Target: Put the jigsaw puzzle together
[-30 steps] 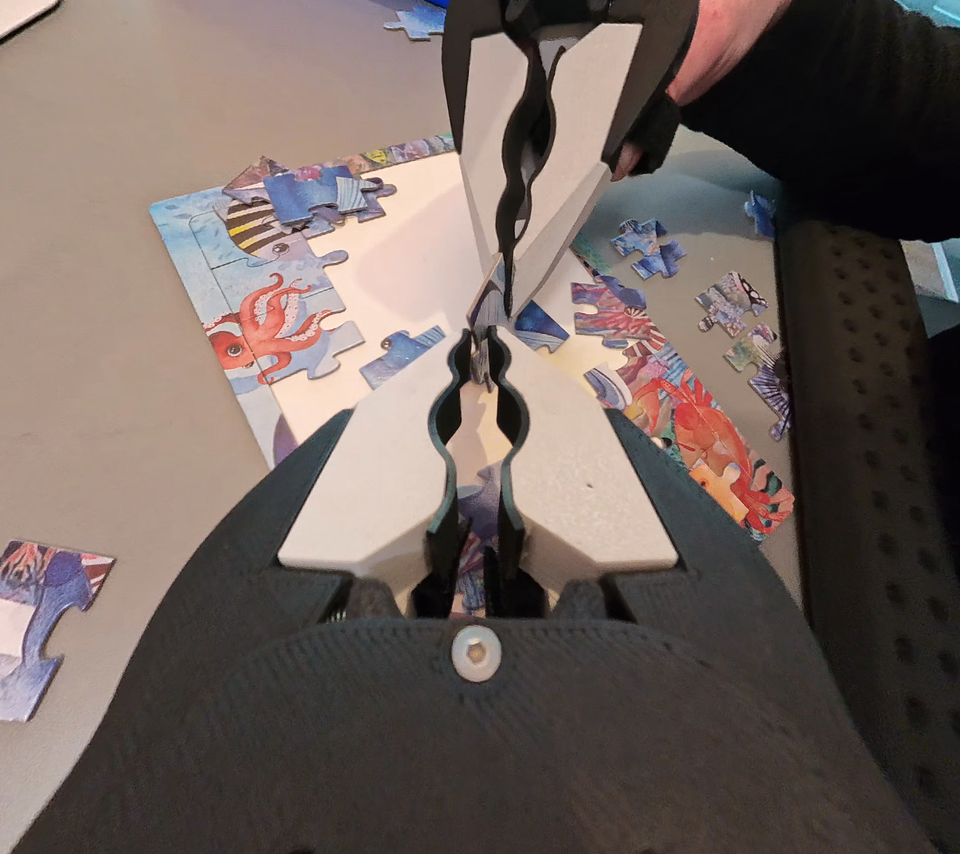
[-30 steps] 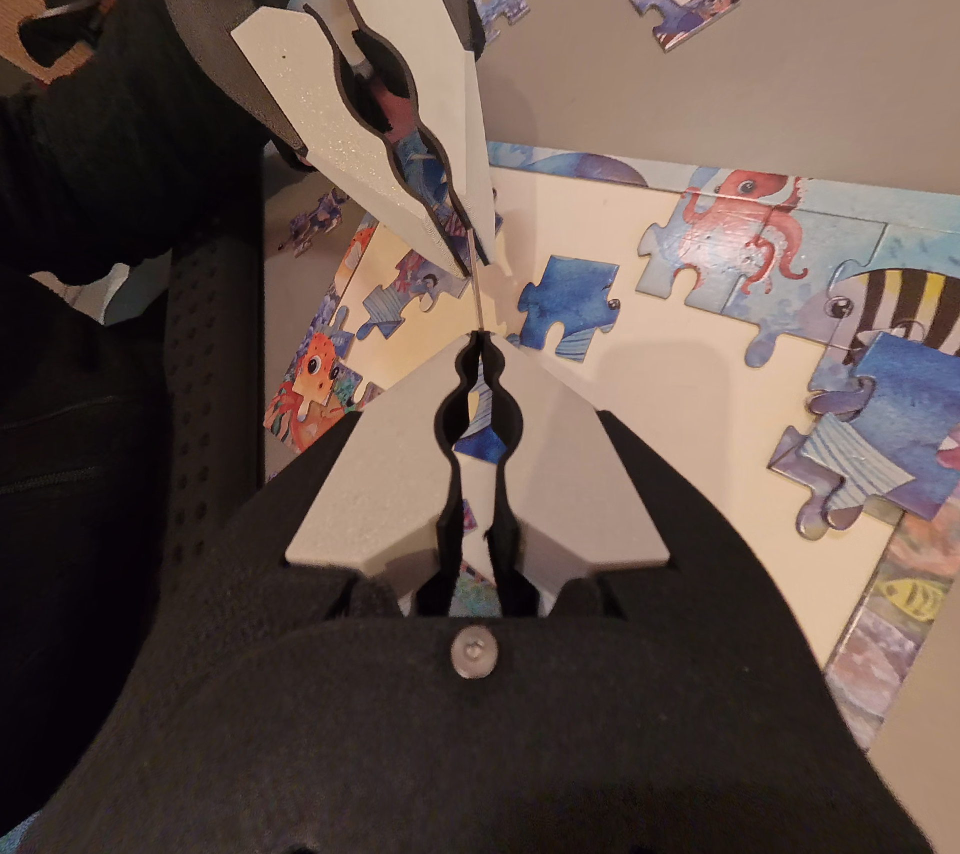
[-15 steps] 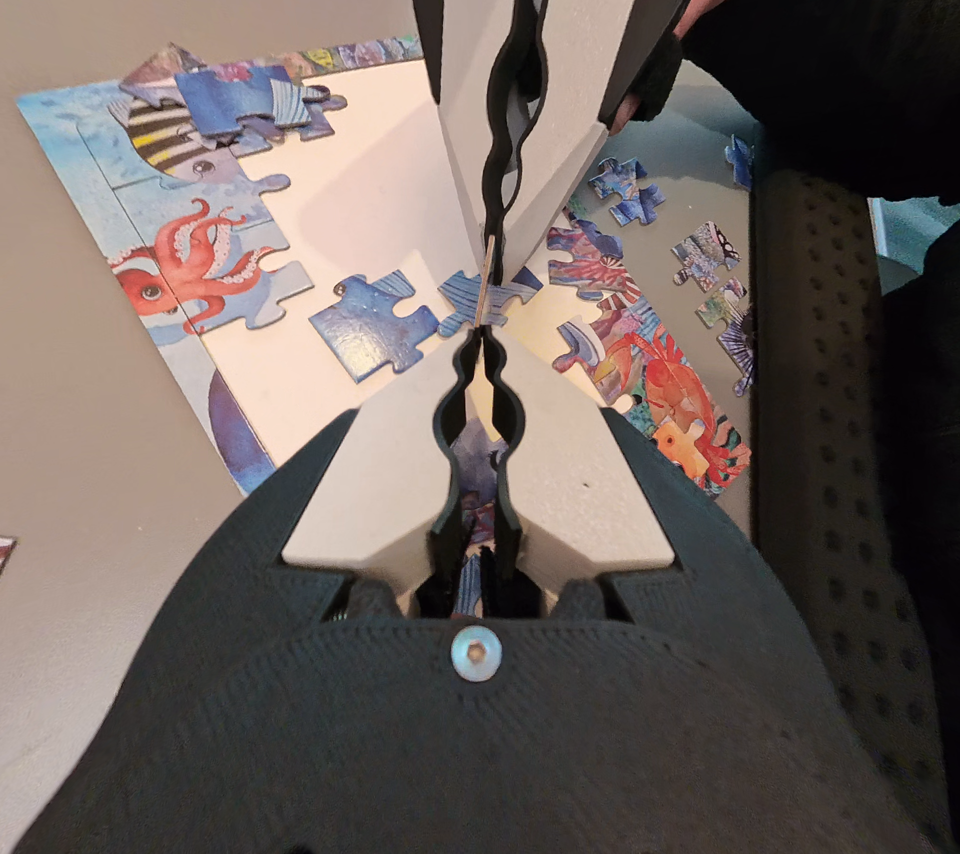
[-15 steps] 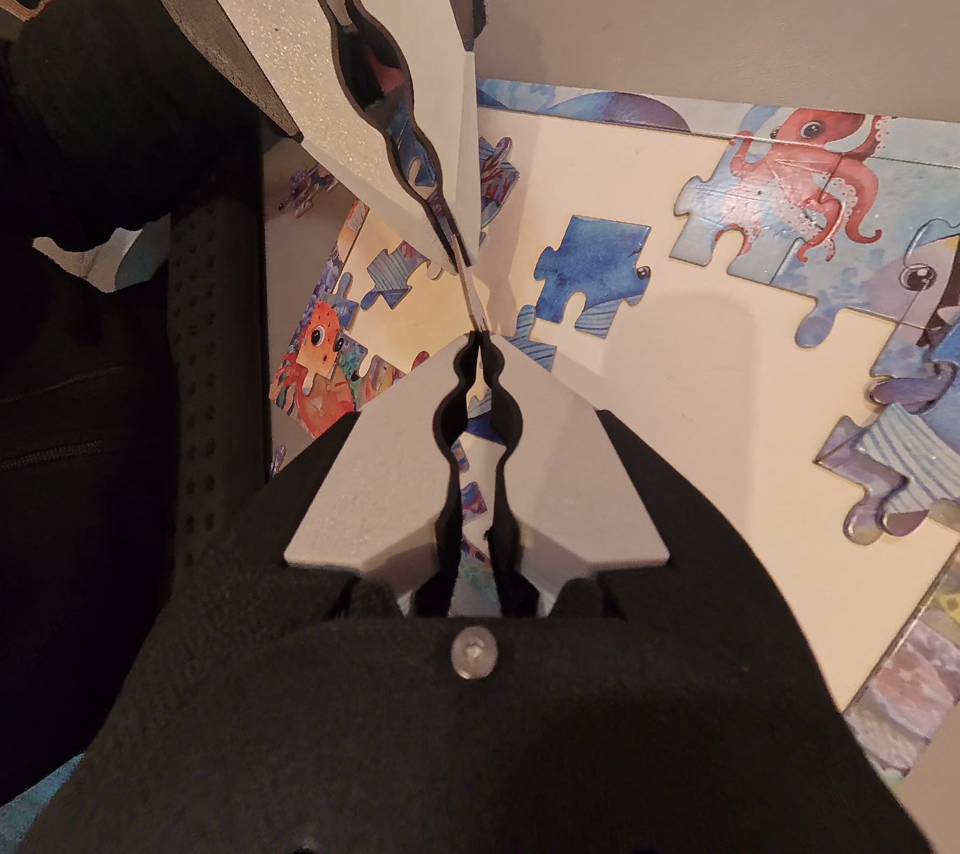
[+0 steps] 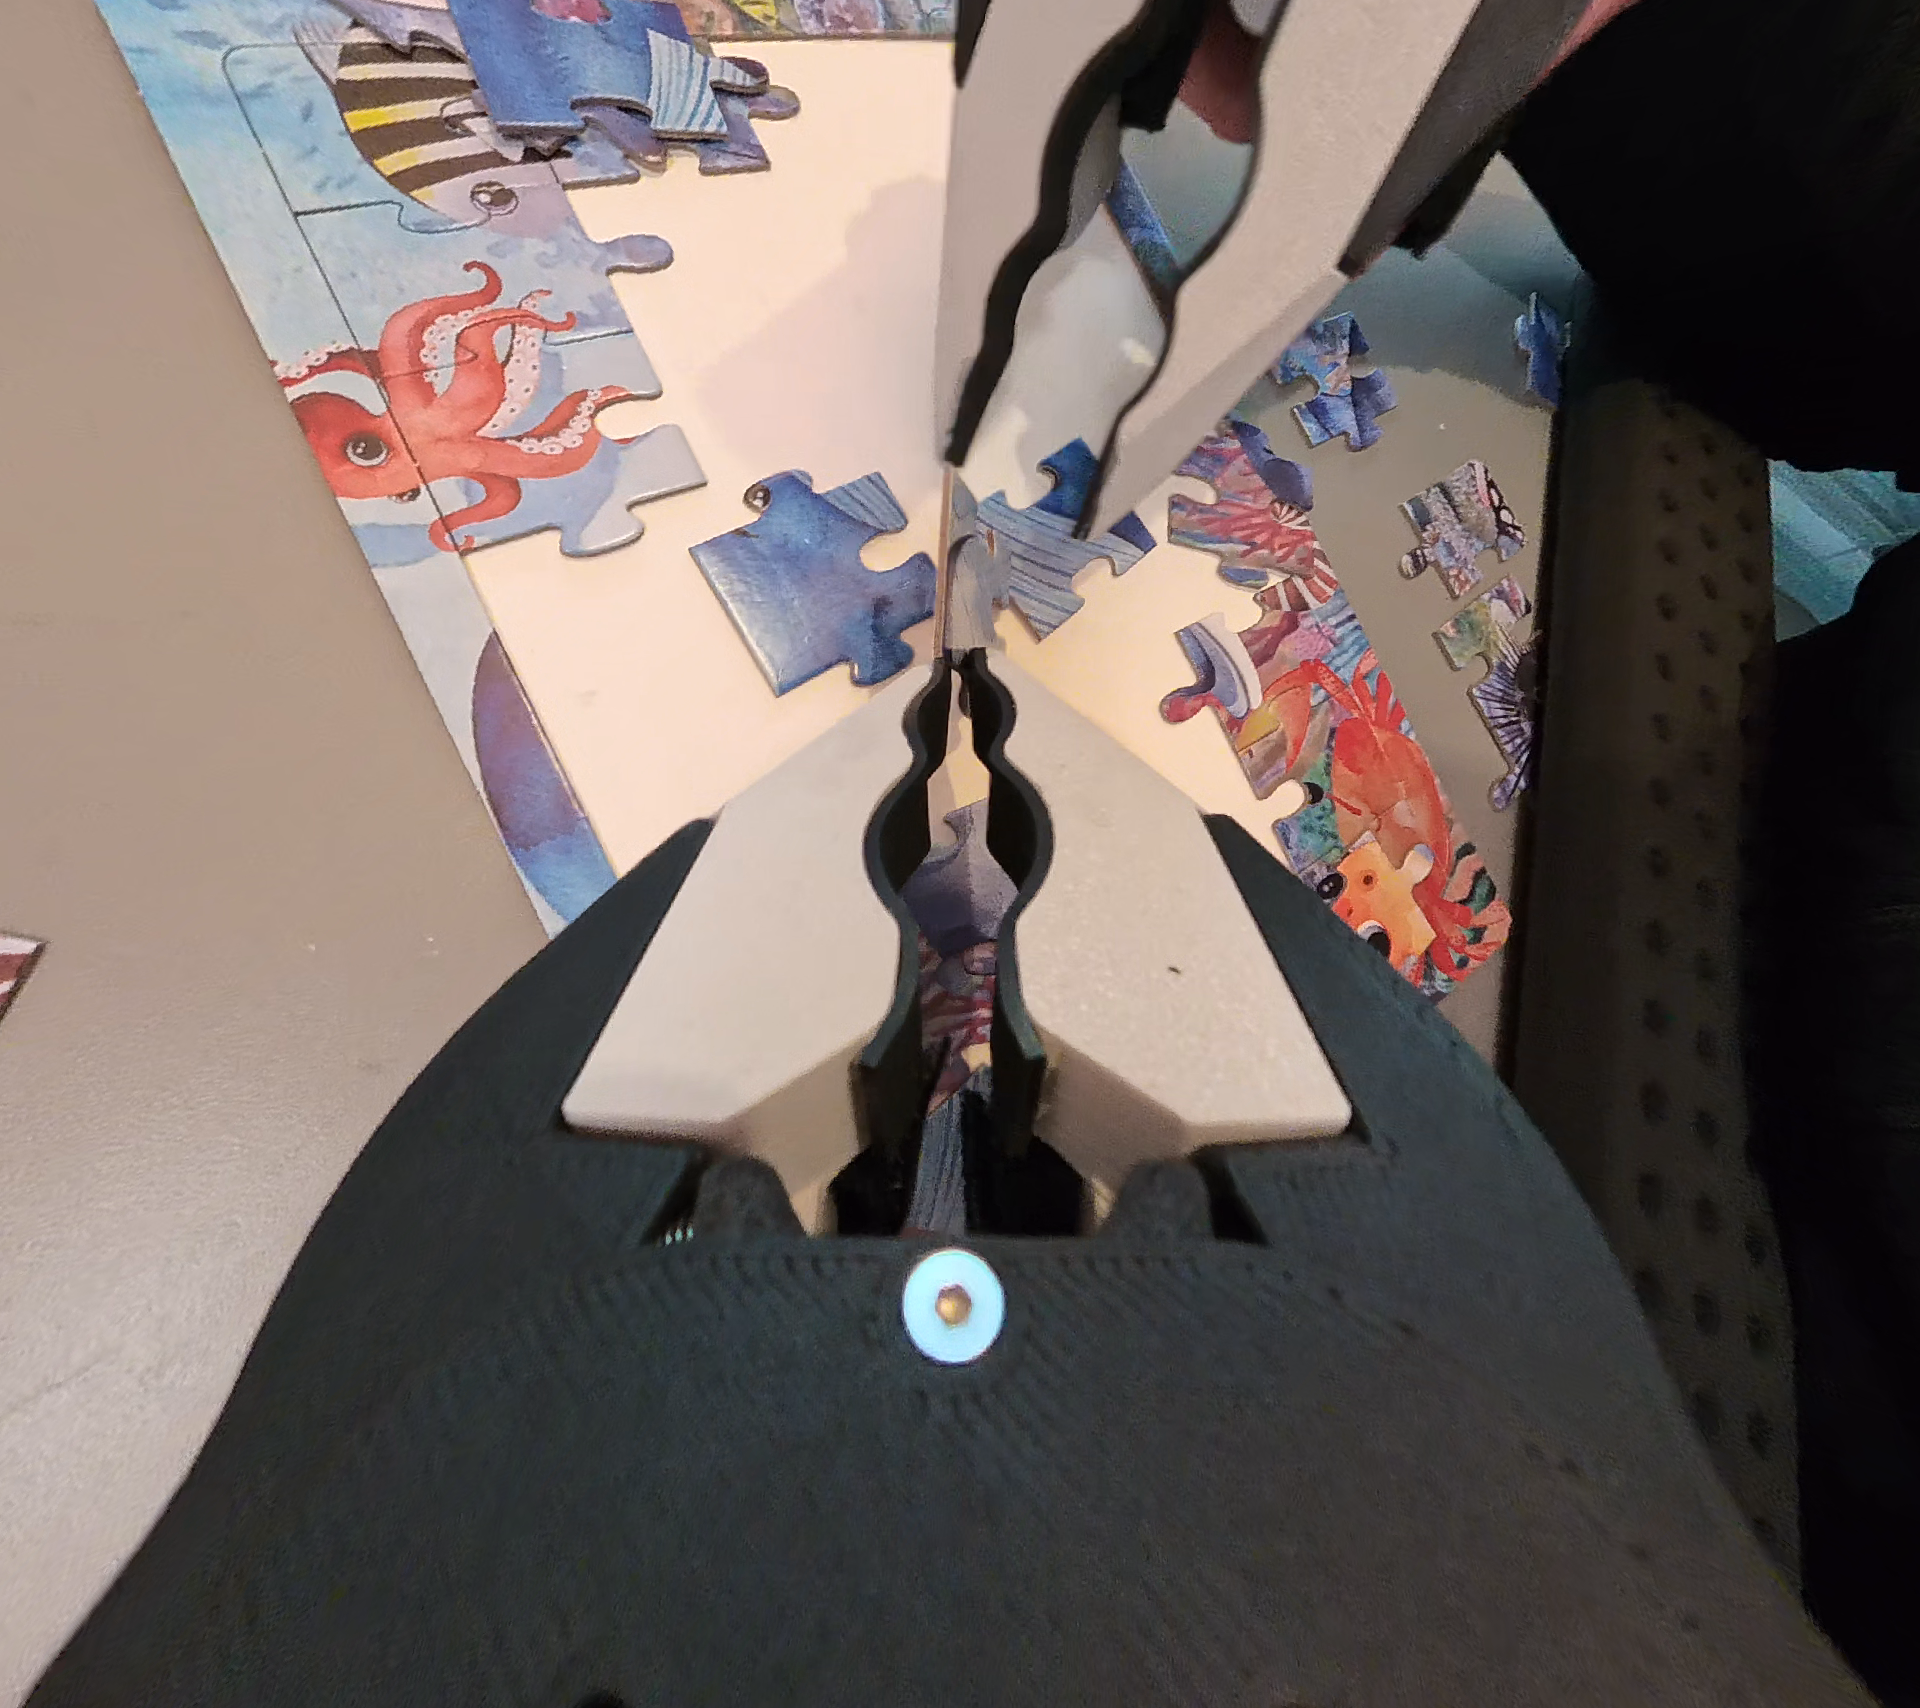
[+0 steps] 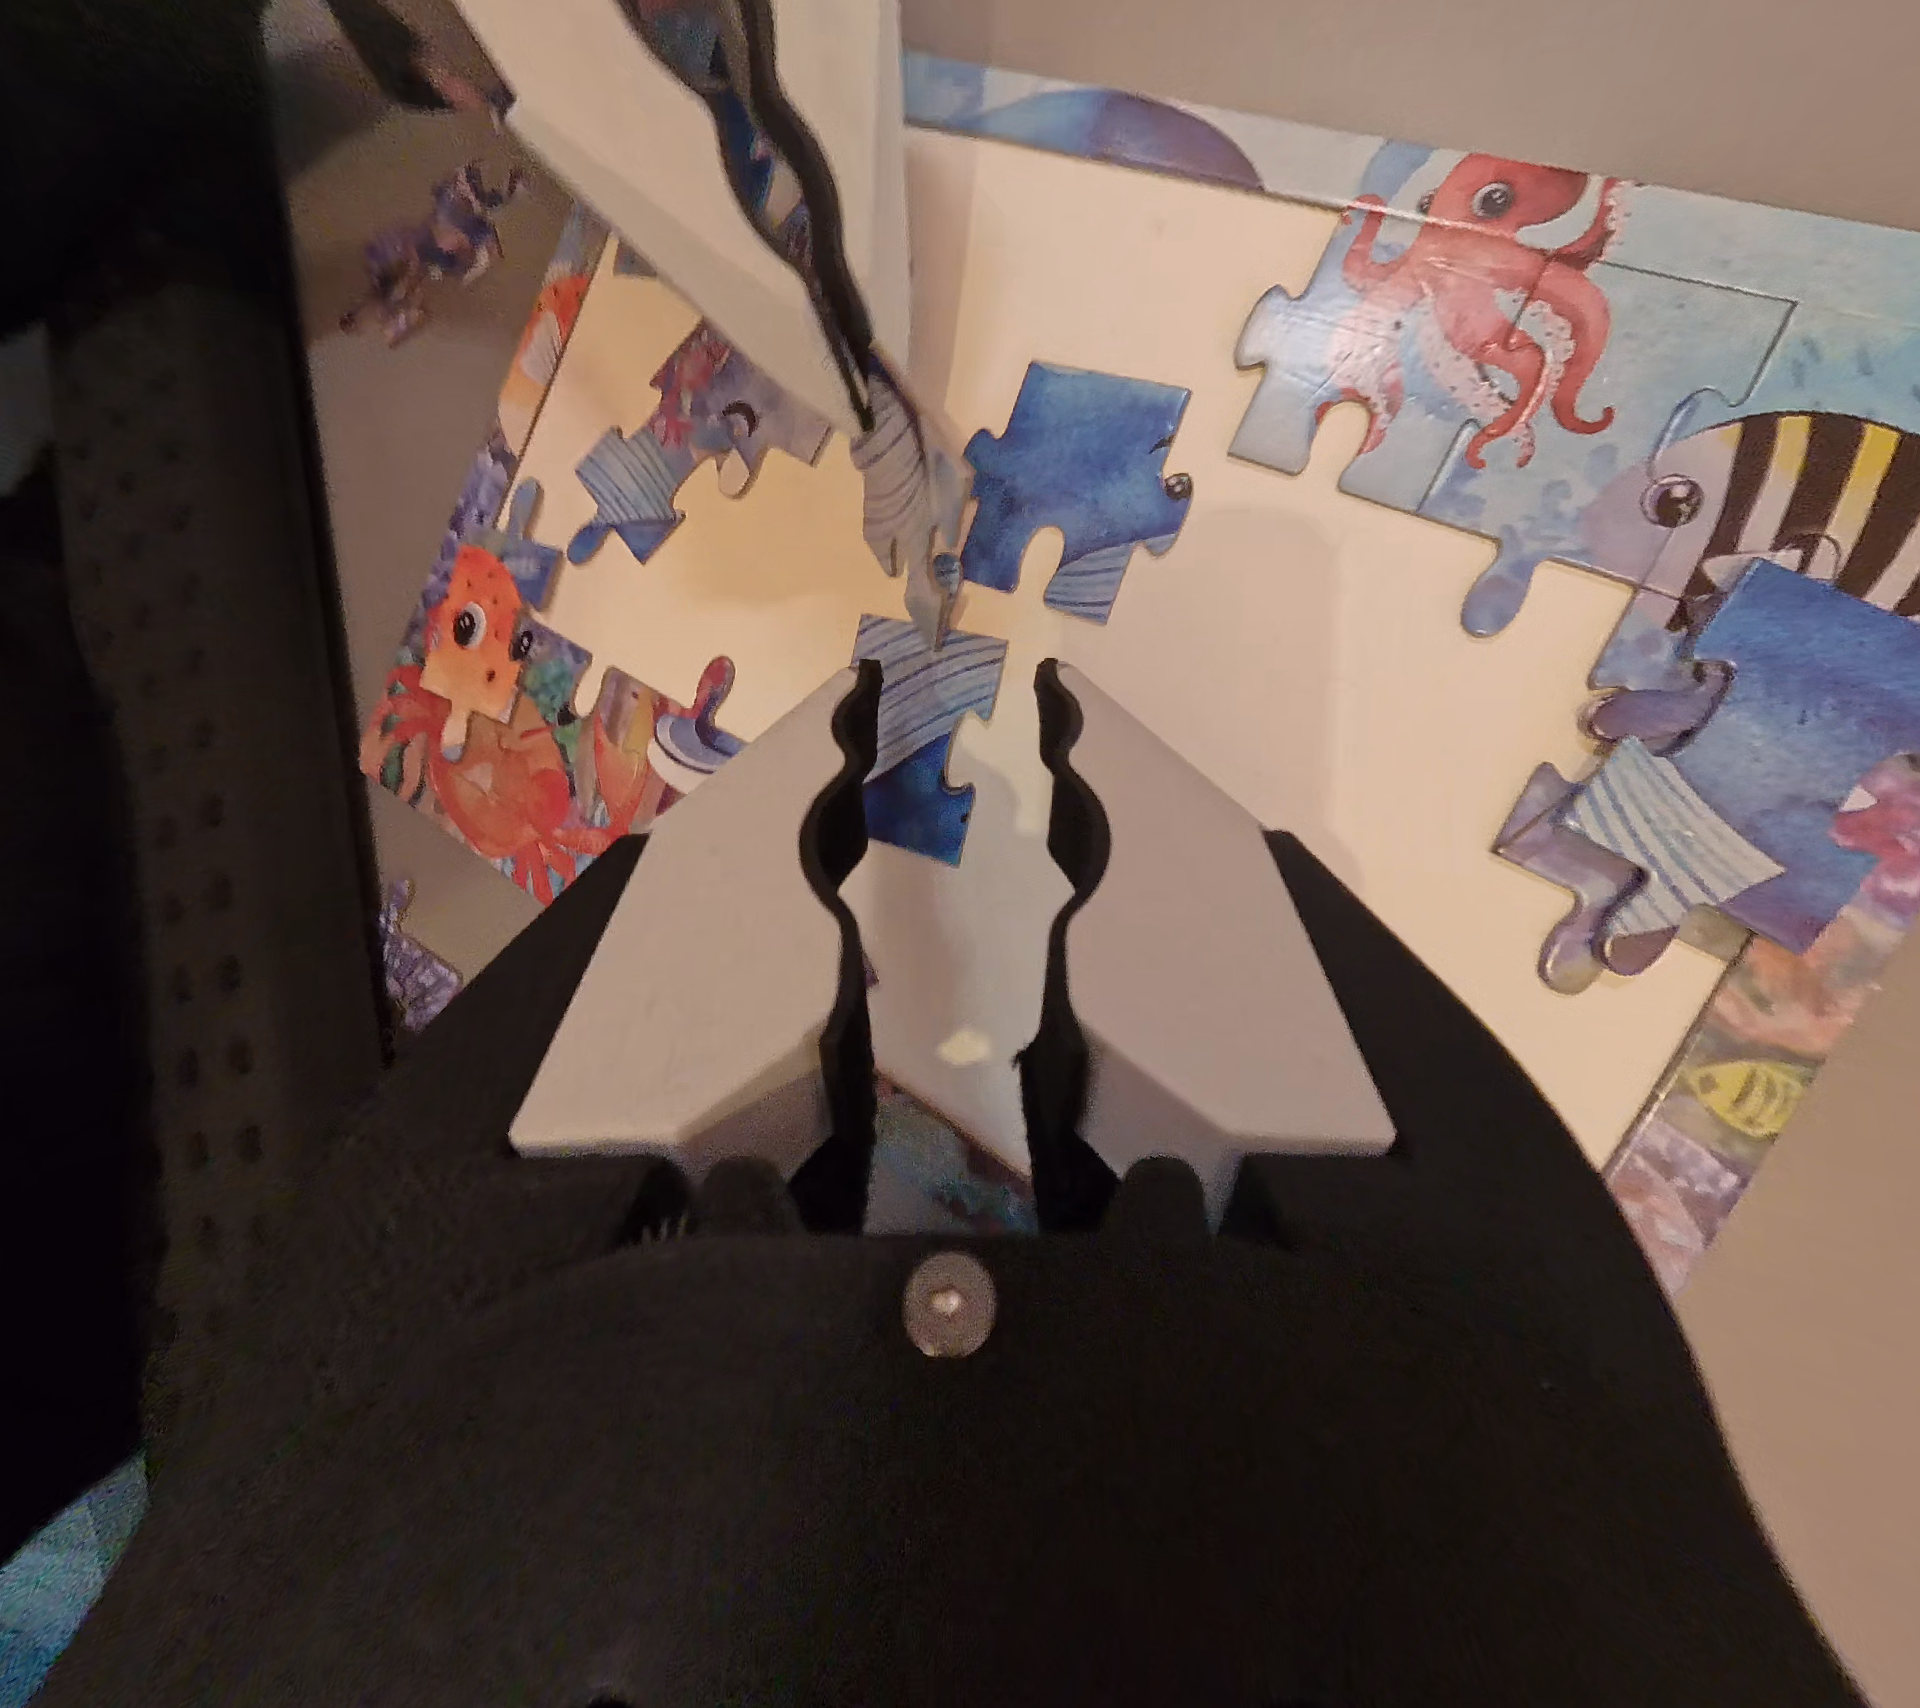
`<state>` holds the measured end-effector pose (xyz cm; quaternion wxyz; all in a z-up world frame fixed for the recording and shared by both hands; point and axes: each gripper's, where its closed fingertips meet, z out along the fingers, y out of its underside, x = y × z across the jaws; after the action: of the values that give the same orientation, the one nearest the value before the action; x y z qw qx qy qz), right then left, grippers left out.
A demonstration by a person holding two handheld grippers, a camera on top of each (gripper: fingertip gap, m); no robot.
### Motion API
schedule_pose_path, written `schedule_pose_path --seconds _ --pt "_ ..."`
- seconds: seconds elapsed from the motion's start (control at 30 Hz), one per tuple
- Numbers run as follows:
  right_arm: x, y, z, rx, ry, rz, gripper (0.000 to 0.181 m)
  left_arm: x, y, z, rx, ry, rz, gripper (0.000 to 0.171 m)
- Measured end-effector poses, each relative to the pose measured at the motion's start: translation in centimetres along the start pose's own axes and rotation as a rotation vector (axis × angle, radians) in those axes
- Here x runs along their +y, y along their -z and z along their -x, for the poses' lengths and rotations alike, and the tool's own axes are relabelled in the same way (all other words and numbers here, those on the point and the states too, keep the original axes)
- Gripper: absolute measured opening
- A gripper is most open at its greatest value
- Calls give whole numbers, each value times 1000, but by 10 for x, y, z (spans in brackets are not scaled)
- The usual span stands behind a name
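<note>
Since a second ago, the right gripper [image 6: 956, 671] is spreading apart and letting go; both were pinching the same piece. Now only the left gripper [image 5: 961, 671] is pressing together on the striped blue puzzle piece [image 5: 961, 588], holding it on edge above the cream puzzle board [image 5: 790, 328] at frame centre, long axis pointing away from the camera. Just left of it, flat on the board, is lying a dark blue piece [image 5: 810, 588], probably its neighbour.
</note>
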<state>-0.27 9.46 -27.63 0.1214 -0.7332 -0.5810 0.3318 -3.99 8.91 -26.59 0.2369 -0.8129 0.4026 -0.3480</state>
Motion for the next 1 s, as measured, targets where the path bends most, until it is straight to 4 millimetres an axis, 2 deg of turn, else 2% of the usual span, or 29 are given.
schedule_pose_path --seconds 0.13,0.27,0.33,0.4,0.6,0.77,0.9,1.0 --pt "10 -1 0 46 62 76 33 3 1 3 -2 16 9 2" --pt "13 -2 1 97 123 123 29 5 2 6 -8 24 16 3" --pt "15 -4 4 94 139 140 19 5 3 9 -18 29 14 3" --pt "16 -5 5 85 151 147 1 5 5 14 -36 35 10 0" --pt "15 -5 4 82 141 136 0 11 6 25 -78 40 30 0" --pt "14 -4 -2 111 137 136 0 16 18 28 -121 -7 49 0" --pt "14 -5 -1 108 138 134 0 28 31 30 -187 -75 118 12" --pt "14 -5 -1 102 135 132 0 37 35 24 -190 -123 169 33"
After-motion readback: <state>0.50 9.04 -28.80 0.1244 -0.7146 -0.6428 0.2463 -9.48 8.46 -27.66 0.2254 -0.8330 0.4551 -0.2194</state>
